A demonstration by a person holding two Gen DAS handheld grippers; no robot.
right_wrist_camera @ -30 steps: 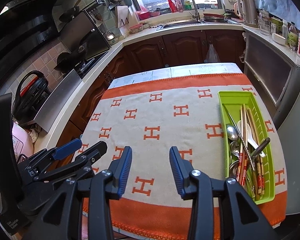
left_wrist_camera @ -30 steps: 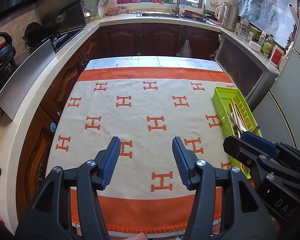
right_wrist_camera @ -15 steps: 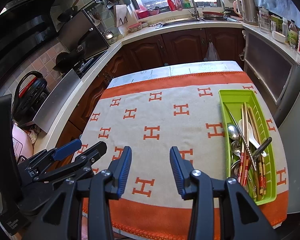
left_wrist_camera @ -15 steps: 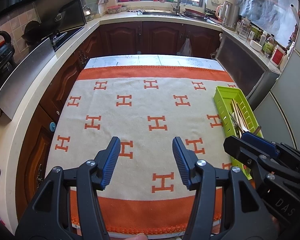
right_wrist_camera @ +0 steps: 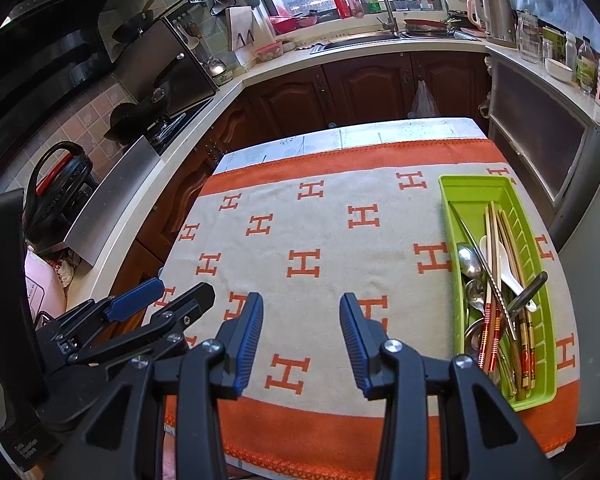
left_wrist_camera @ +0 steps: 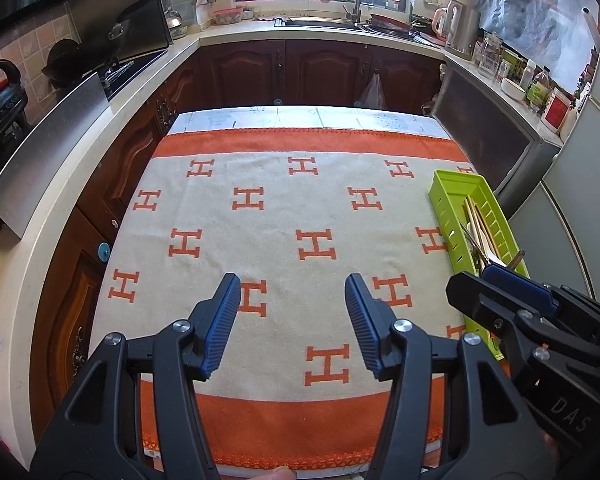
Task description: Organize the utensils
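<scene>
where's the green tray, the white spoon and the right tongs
green tray (right_wrist_camera: 476,189): right wrist view, bare floor at its far end
white spoon (right_wrist_camera: 505,270): right wrist view, its handle
right tongs (right_wrist_camera: 301,320): right wrist view, midway between the tips

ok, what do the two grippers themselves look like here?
Both are the same build: black plastic linkage frames with silver pivot screws. The left gripper and right gripper each carry two fingers faced with ribbed blue pads. White lettering shows on the bodies: "DAS" on the right one, small print on the left one. No cables or sleeves are visible.
</scene>
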